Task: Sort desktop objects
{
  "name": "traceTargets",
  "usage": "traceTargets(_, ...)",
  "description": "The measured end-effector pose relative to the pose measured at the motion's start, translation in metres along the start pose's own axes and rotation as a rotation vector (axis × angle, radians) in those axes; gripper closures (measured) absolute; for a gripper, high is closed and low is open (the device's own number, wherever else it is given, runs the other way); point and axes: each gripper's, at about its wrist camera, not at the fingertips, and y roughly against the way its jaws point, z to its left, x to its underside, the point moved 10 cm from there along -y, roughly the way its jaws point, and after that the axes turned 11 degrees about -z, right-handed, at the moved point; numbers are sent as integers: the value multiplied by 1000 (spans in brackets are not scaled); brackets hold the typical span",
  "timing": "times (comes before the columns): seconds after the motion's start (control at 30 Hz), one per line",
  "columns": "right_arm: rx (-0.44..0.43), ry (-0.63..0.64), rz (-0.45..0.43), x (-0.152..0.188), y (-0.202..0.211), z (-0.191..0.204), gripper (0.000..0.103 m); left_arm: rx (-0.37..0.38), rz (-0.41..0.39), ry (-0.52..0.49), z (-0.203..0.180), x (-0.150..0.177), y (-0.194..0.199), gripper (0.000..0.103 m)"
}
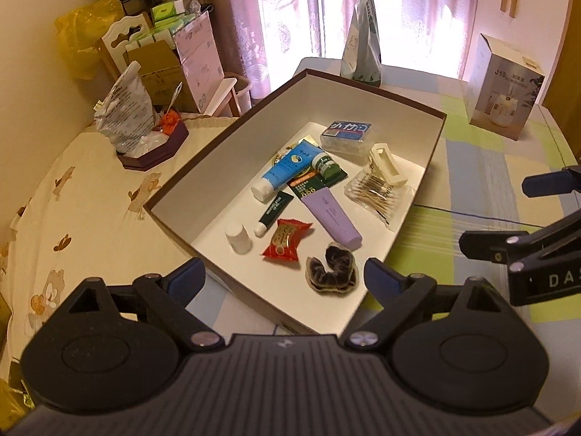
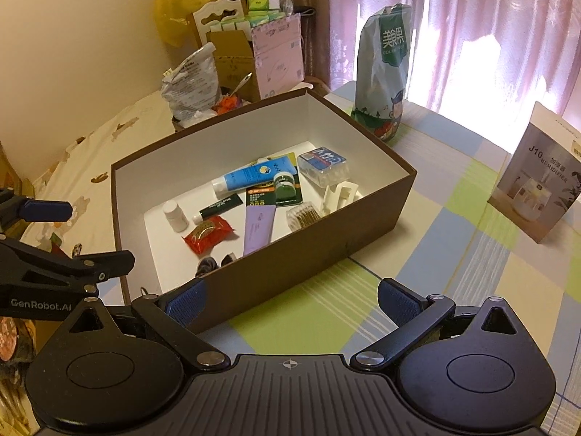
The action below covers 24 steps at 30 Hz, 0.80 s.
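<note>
The brown cardboard box with white lining sits mid-table on the checked pastel cloth & already holds the small stuff: blue tube, lilac tube, red snack packet, white pill bottle, dark scrunchie, cotton-swab pack, cream hair claw. All lie flat, probably dropped in loose.

Left gripper hangs over the near rim, jaws wide, nothing held. Right gripper just outside the box wall, also wide & empty. Sorting looks nearly done.
</note>
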Motion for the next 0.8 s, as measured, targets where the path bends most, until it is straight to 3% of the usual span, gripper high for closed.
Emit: traceTargets(0.8, -38, 24, 0, 12, 23, -3, 0, -38, 35, 45, -22, 31, 27, 11)
